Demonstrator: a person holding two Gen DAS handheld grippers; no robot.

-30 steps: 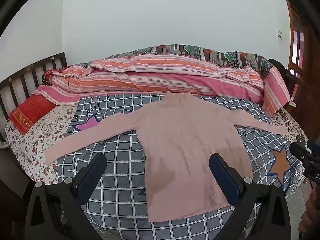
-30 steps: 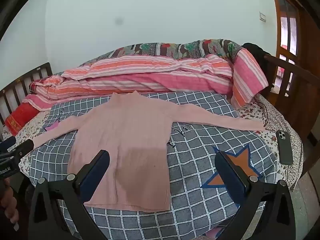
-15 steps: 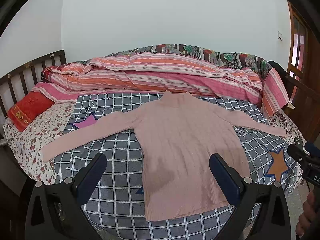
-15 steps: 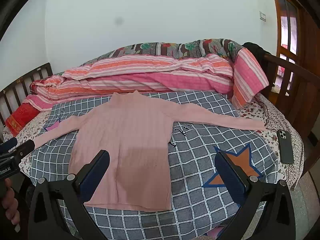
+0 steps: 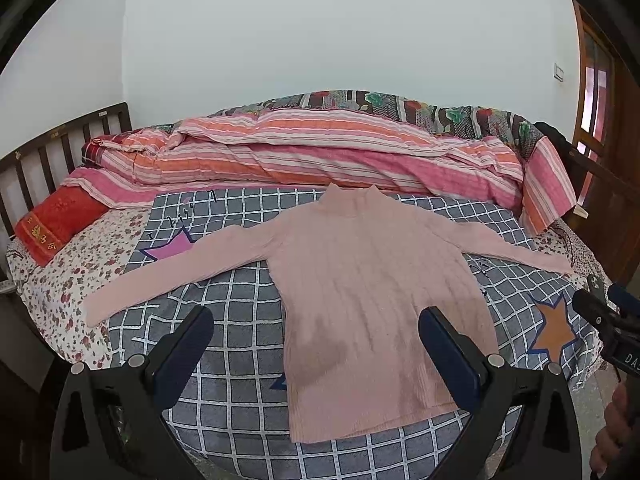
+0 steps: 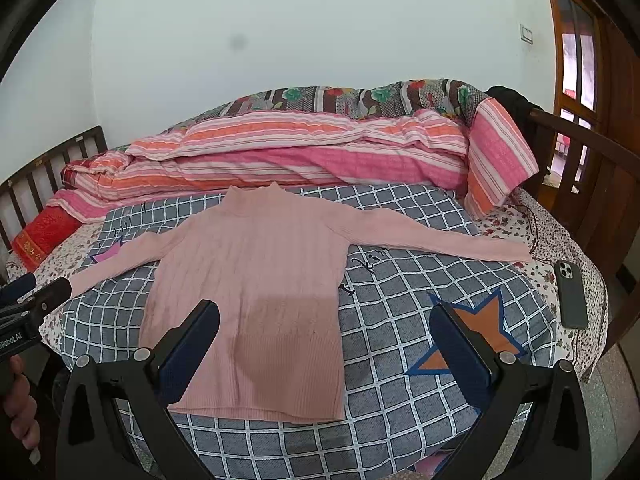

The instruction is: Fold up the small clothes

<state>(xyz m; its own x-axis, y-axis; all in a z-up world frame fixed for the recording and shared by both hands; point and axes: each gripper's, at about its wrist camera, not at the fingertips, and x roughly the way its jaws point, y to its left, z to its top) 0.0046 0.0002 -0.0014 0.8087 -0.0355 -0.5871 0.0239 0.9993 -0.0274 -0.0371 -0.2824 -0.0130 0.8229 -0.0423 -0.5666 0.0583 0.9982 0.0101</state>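
**Both grippers hovering wide open over a flat pink sweater**

So the pink sweater (image 5: 372, 312) is laid out flat, face up, on the grey checked blanket (image 5: 240, 344) covering the bed, sleeves spread out to both sides and collar pointing at the striped quilt (image 5: 320, 160) bunched along the far side.

The left gripper (image 5: 316, 344) sits above the near edge of the bed, aimed across the sweater's hem, jaws spread wide with nothing between them. The right gripper (image 6: 324, 340) is in the same pose, also gaping and empty, level and pointing forward (its right finger (image 6: 460, 344) lines up over the orange star print). Neither touches the fabric.

In the right view, a hand (image 6: 18, 408) gripping the left tool's handle shows at the left edge. A phone (image 6: 572, 294) lies on the floral sheet near the sweater's right cuff.
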